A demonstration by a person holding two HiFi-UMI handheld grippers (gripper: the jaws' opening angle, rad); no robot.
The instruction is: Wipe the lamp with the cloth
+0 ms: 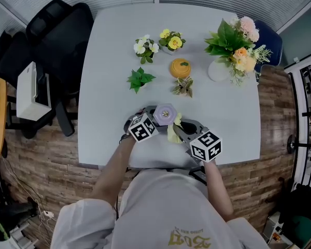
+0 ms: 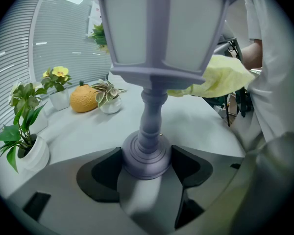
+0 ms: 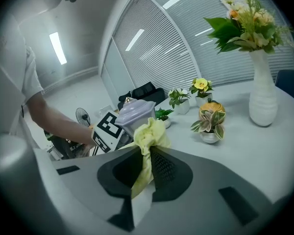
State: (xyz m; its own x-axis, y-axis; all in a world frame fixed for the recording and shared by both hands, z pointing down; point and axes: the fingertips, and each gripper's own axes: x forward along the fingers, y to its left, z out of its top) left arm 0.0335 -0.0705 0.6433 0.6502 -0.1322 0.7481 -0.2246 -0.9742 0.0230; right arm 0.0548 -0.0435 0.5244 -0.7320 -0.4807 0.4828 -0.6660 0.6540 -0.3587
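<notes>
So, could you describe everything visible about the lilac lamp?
The lamp is pale lilac, lantern-shaped: a head with whitish panels, a turned stem and a round ringed base, plastic by its look. It stands upright near the table's front edge. The left gripper clamps its base; the yellow cloth, held by the right gripper, touches the head's side.

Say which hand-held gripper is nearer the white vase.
Right. The right hand-held gripper, holding the cloth, is beside the lamp, toward the white vase; the left hand-held gripper, farther, grips the lamp base.
</notes>
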